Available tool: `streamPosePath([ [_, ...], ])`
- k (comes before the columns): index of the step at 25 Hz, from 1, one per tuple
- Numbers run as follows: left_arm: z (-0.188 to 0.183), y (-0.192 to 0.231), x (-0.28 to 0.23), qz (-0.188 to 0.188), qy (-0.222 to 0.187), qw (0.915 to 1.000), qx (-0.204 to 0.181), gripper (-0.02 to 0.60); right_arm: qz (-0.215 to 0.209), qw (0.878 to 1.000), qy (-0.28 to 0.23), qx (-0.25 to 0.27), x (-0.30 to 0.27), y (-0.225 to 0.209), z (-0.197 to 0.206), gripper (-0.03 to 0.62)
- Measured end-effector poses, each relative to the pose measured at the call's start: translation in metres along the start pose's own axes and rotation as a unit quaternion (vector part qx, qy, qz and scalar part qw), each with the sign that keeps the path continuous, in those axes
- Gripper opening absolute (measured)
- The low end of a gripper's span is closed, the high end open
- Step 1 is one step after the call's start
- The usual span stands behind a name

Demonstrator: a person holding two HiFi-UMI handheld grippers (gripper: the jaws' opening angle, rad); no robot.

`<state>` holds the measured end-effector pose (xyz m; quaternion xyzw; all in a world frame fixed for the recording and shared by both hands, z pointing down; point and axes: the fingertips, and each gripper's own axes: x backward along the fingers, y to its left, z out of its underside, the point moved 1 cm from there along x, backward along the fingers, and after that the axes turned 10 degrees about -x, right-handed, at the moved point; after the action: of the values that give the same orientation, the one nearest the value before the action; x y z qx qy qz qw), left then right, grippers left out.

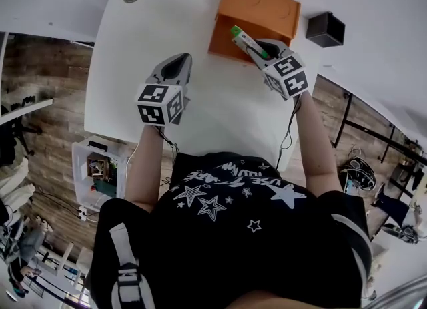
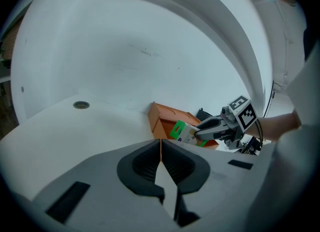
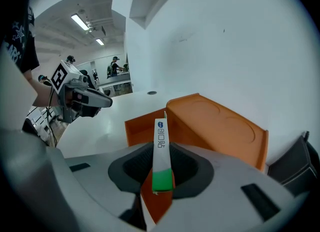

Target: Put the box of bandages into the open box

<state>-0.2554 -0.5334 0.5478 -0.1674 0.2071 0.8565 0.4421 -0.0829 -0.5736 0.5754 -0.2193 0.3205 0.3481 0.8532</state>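
The right gripper (image 1: 252,47) pinches a slim green-and-white cardboard bandage box (image 3: 161,148) over the orange open box (image 1: 263,6), a black cube (image 1: 325,29) at its 3 o'clock; the left gripper (image 1: 173,67) is closed, empty.

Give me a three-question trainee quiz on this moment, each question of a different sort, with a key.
1. True or false: the left tongs are shut with nothing between them.
2. What do the right tongs grip? A) the box of bandages B) a cup C) a pen
3. Fill in: the open box on the table is ___ in colour.

Key: 1 true; 2 A; 3 orange.
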Motion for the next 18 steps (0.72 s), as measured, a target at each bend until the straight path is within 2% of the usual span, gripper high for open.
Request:
streamPosePath([
  [6, 0.001, -0.001, -0.005, -0.002, 0.003, 1.0000, 0.002, 0.023, -0.015, 1.000, -0.013, -0.006, -0.003, 0.000, 0.000, 0.110],
  [18, 0.001, -0.020, 0.015, -0.006, -0.003, 1.0000, -0.005, 0.023, 0.009, 0.999, -0.040, -0.025, 0.023, 0.003, 0.005, 0.110],
])
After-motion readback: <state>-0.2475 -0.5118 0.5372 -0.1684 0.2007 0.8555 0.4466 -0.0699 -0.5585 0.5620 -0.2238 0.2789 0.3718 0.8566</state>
